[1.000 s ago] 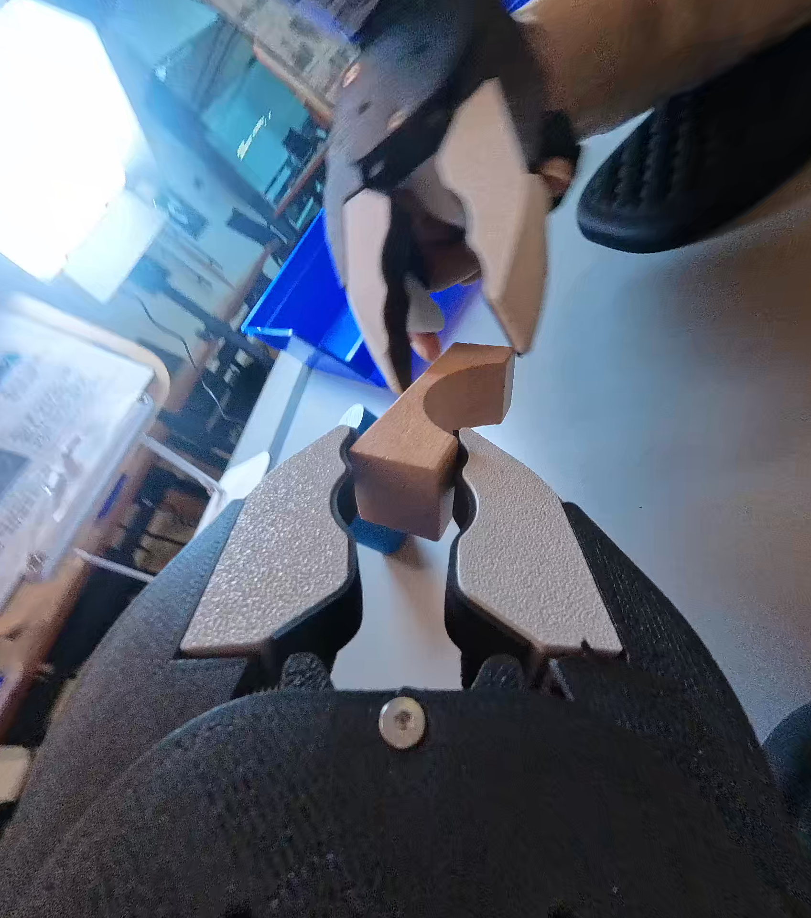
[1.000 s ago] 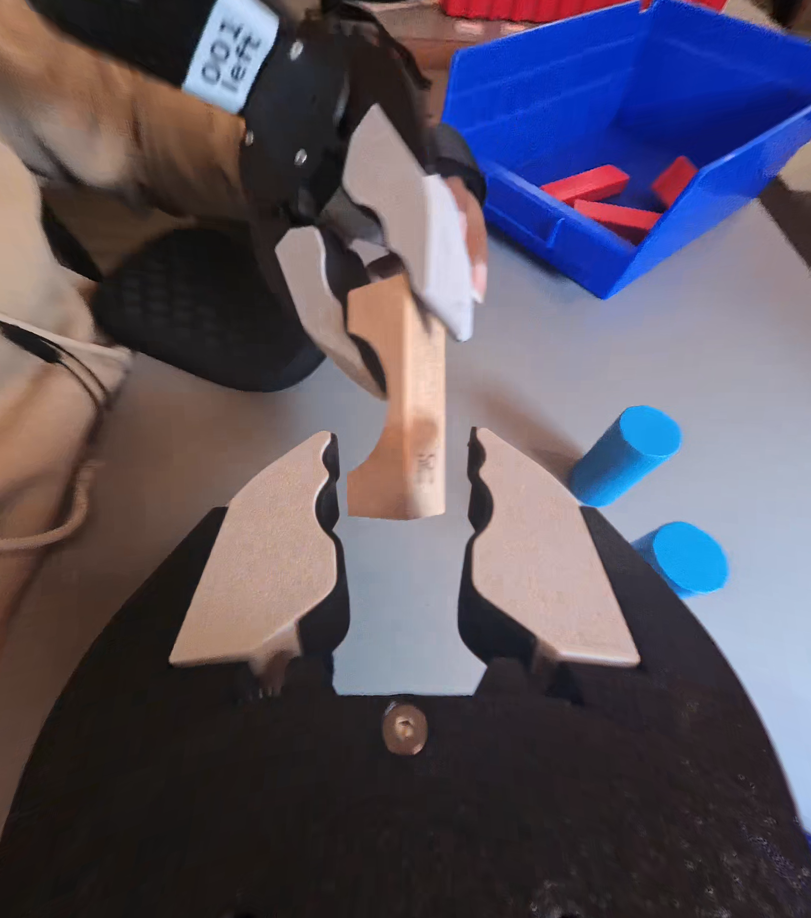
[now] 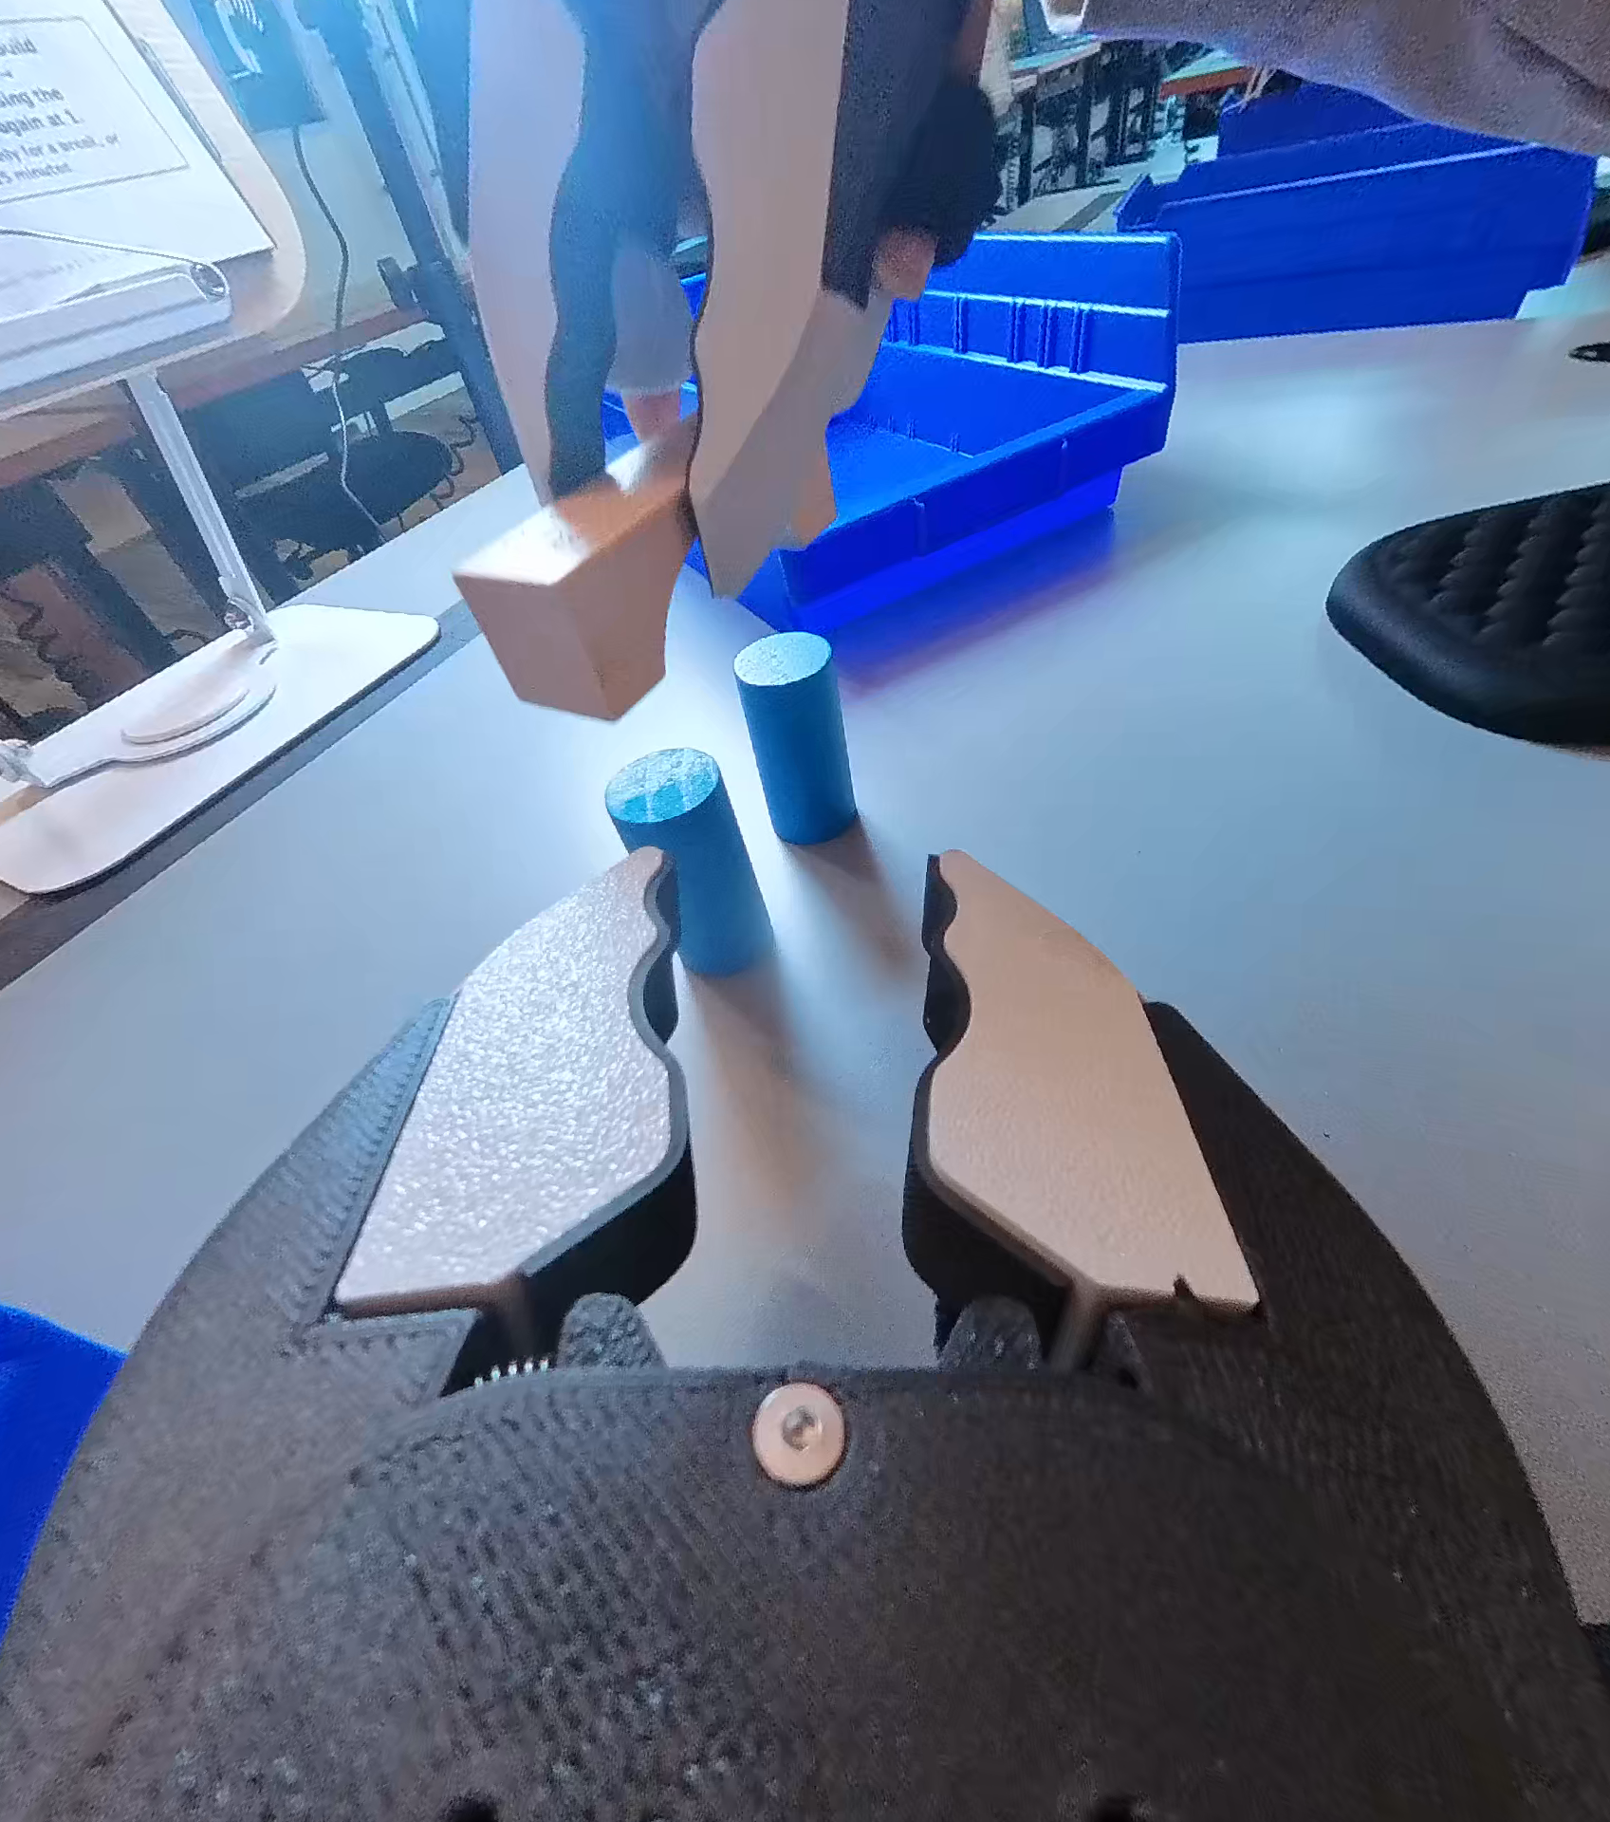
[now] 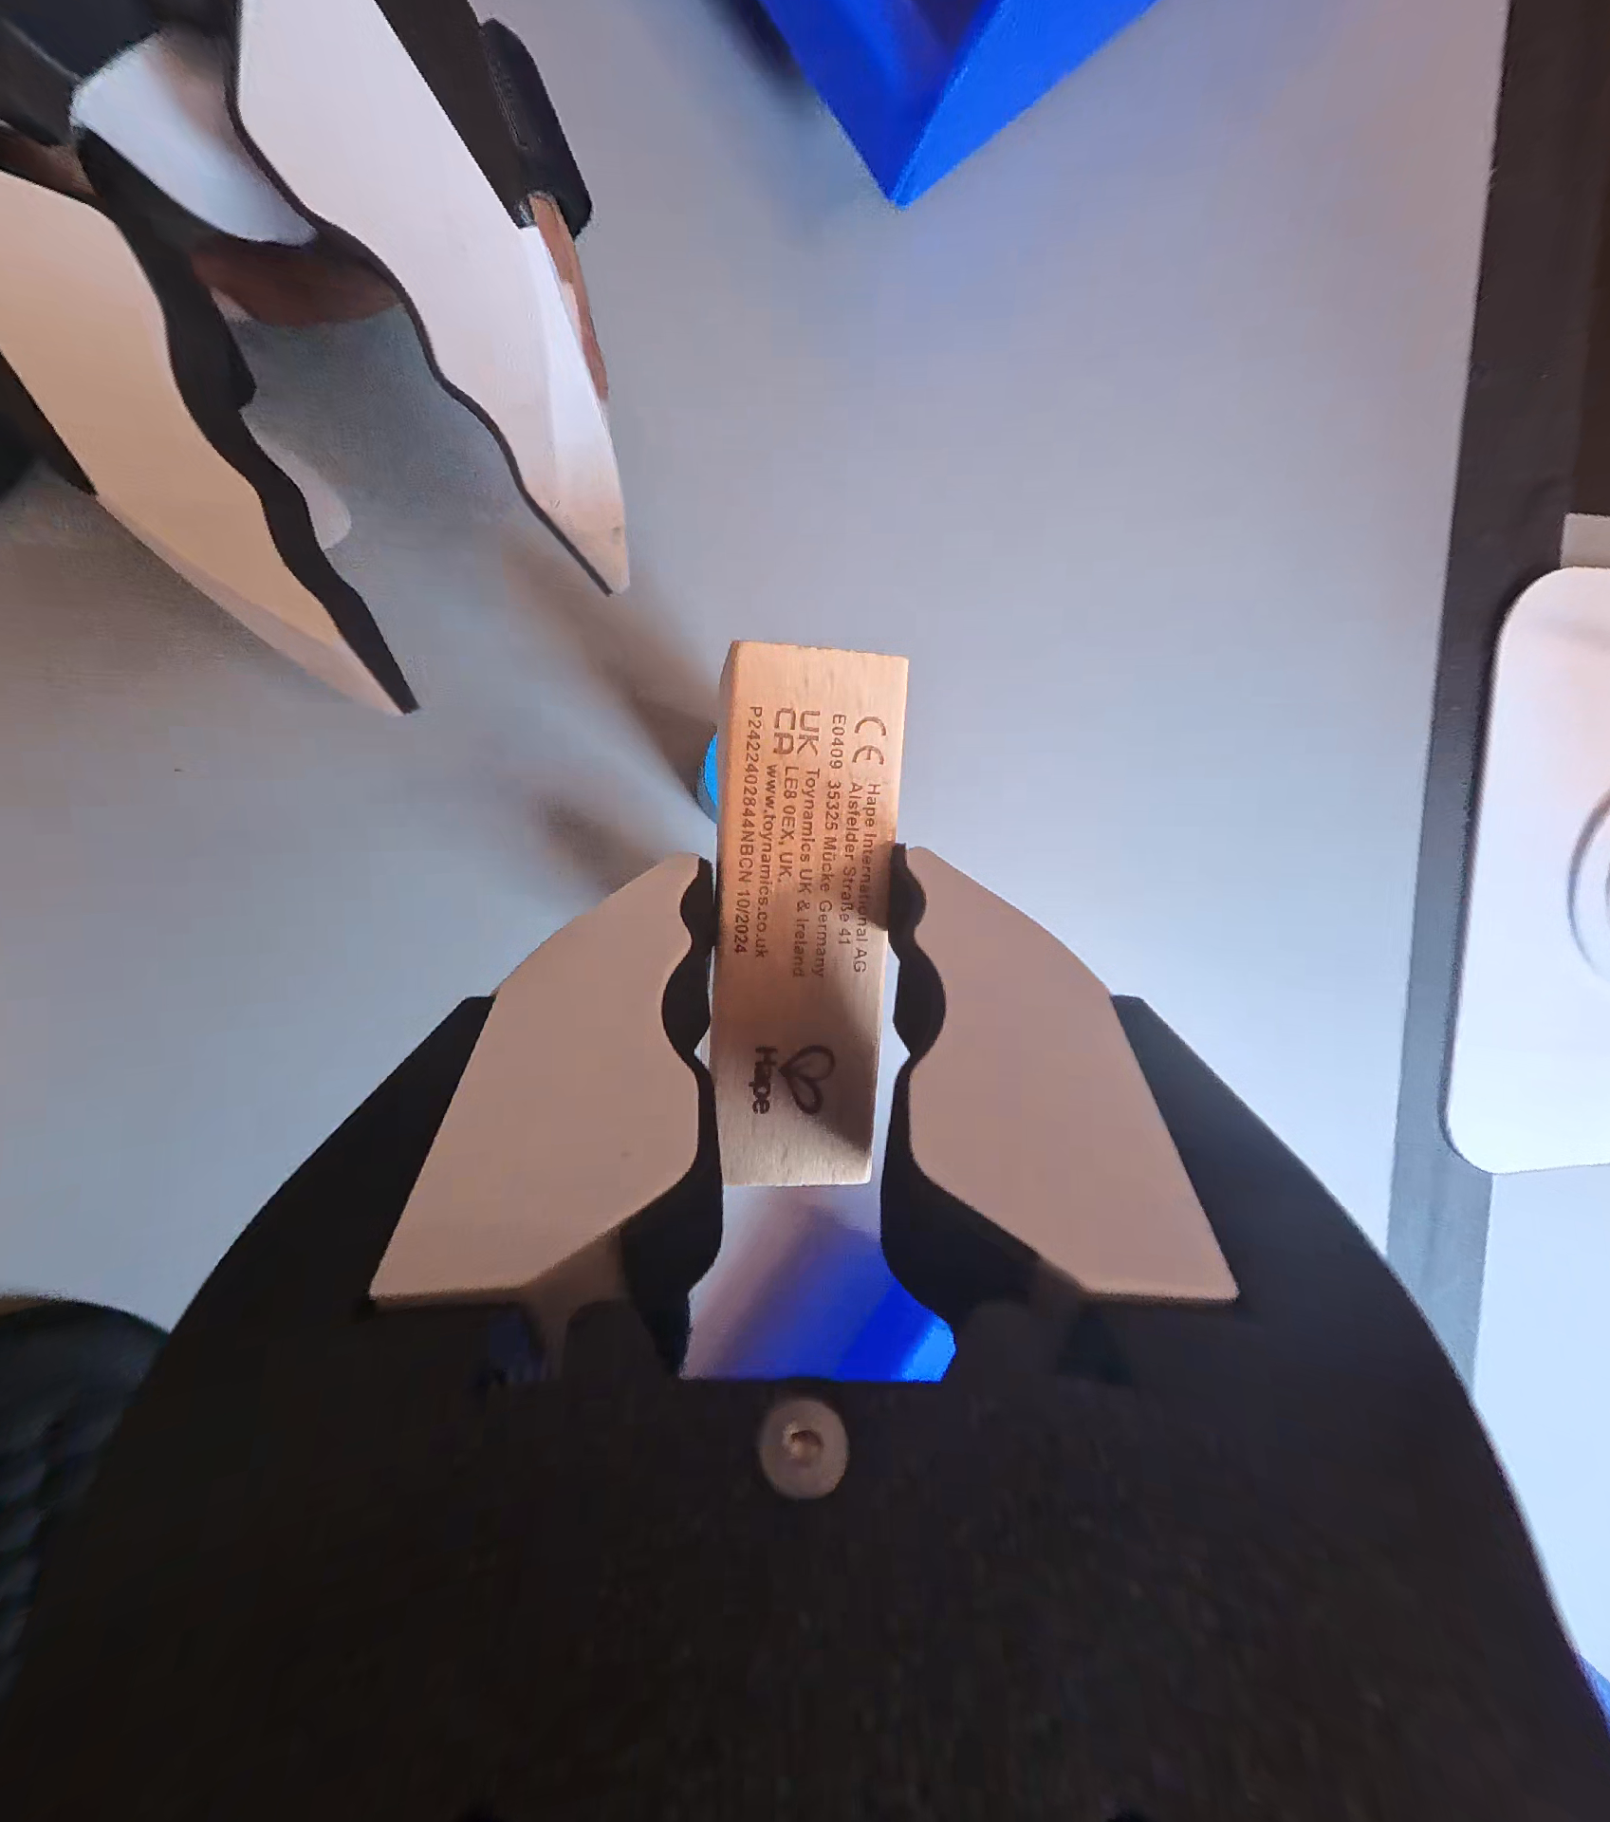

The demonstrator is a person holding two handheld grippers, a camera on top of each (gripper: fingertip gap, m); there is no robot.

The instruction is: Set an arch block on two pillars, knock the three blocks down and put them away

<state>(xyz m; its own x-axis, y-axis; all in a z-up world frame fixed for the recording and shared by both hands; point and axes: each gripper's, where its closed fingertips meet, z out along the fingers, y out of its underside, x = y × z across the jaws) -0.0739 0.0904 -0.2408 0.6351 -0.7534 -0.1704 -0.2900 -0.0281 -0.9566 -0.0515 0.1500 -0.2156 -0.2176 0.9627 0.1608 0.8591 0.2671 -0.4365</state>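
The right gripper (image 4: 801,868) has its fingers (image 4: 574,1075) closed on the sides of the wooden arch block (image 4: 806,917), holding it in the air above the two blue pillars (image 3: 796,735), which stand upright on the grey bench (image 3: 1274,887), near each other but apart. The block's flat upper face carries small printed lettering and a maker's mark. In the left wrist view the block (image 3: 574,611) hangs tilted, just above and beyond the nearer pillar (image 3: 692,858). The left gripper (image 3: 796,868) is empty, its fingers (image 3: 525,1104) spread wide, low over the bench just before the nearer pillar. Behind the pillars sits a blue bin (image 3: 998,493). To the left, a white stand (image 3: 160,730) carries a printed sheet (image 3: 22,118). A black textured pad (image 3: 1550,601) lies on the bench to the right.
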